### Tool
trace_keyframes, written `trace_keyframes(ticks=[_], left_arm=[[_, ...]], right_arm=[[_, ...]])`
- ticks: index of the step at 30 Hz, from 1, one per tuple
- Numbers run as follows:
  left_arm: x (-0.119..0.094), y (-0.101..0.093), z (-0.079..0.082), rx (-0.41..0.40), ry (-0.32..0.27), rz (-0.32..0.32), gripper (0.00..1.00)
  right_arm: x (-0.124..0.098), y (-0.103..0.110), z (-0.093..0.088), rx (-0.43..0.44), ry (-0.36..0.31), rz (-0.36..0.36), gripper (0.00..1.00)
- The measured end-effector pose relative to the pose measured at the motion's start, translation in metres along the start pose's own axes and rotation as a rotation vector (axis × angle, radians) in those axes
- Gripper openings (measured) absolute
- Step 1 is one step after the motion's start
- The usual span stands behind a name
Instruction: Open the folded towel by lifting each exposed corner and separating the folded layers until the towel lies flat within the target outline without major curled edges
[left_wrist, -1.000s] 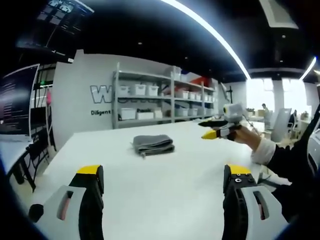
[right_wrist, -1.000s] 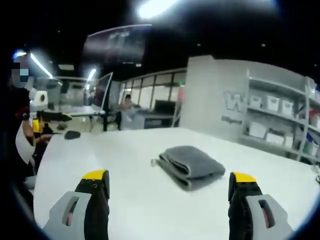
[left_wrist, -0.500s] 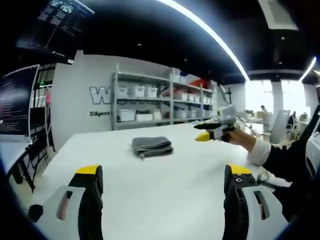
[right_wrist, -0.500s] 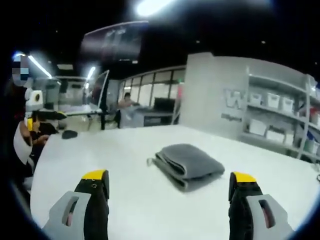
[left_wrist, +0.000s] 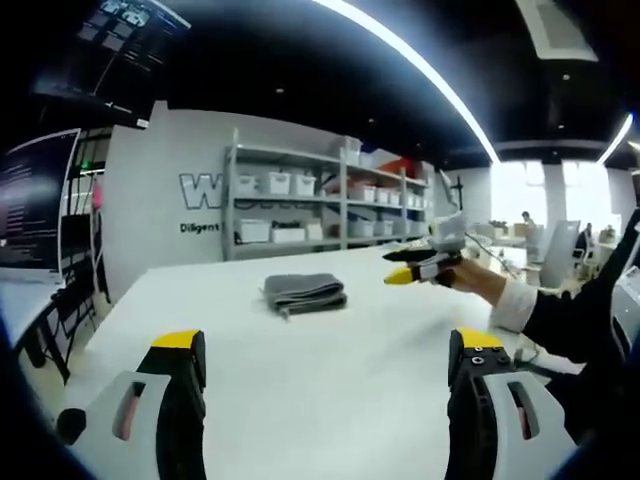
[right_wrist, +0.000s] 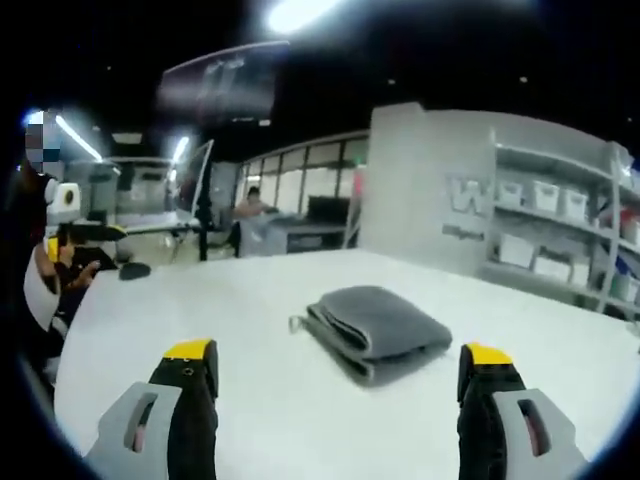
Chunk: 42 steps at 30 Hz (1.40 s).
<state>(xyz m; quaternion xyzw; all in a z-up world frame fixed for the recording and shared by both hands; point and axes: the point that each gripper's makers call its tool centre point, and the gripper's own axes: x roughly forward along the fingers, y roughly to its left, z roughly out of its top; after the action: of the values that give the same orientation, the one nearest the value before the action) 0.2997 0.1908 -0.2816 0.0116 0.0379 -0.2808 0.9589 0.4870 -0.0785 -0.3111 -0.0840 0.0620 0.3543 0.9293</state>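
A grey towel (left_wrist: 305, 292) lies folded in several layers on the white table (left_wrist: 330, 400), past my left gripper (left_wrist: 326, 346), which is open and holds nothing. In the right gripper view the same towel (right_wrist: 375, 325) lies a short way ahead of my right gripper (right_wrist: 338, 354), also open and holding nothing, with a small loop at the towel's near left corner. In the left gripper view the right gripper (left_wrist: 403, 267) hovers in a hand above the table, right of the towel and apart from it.
Metal shelves with white bins (left_wrist: 320, 200) stand behind the table's far edge. A small dark object (right_wrist: 133, 270) lies near the table's left edge in the right gripper view. A person's dark sleeve (left_wrist: 580, 325) reaches in from the right. Bare tabletop surrounds the towel.
The right gripper has moved left toward the towel in the left gripper view; the towel sits slightly nearer in the right gripper view. The left gripper has held still.
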Motion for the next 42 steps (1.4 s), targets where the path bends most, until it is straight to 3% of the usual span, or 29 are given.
trace_keyframes(ticks=[3, 12, 19, 24, 27, 33, 42], left_arm=[[0.001, 0.001, -0.003, 0.032, 0.020, 0.016, 1.00], [0.001, 0.001, -0.002, 0.012, 0.005, 0.006, 1.00], [-0.002, 0.003, 0.000, 0.022, 0.004, 0.018, 1.00], [-0.001, 0.003, -0.003, 0.021, 0.013, 0.014, 1.00], [-0.002, 0.004, 0.000, -0.025, -0.014, -0.010, 1.00], [-0.004, 0.009, 0.000, -0.024, -0.025, 0.000, 1.00], [-0.003, 0.008, -0.003, -0.018, -0.012, -0.002, 1.00]], right_arm=[[0.003, 0.000, -0.002, 0.012, -0.006, 0.005, 1.00], [0.012, -0.001, -0.005, 0.000, -0.005, 0.003, 1.00], [0.018, -0.008, -0.002, 0.034, -0.046, -0.017, 1.00], [0.024, -0.008, -0.009, 0.021, -0.026, -0.012, 1.00], [0.030, -0.010, -0.011, 0.019, -0.027, -0.002, 1.00], [0.035, -0.015, -0.020, 0.011, 0.007, -0.014, 1.00], [0.040, -0.021, -0.010, 0.005, -0.010, -0.032, 0.99]])
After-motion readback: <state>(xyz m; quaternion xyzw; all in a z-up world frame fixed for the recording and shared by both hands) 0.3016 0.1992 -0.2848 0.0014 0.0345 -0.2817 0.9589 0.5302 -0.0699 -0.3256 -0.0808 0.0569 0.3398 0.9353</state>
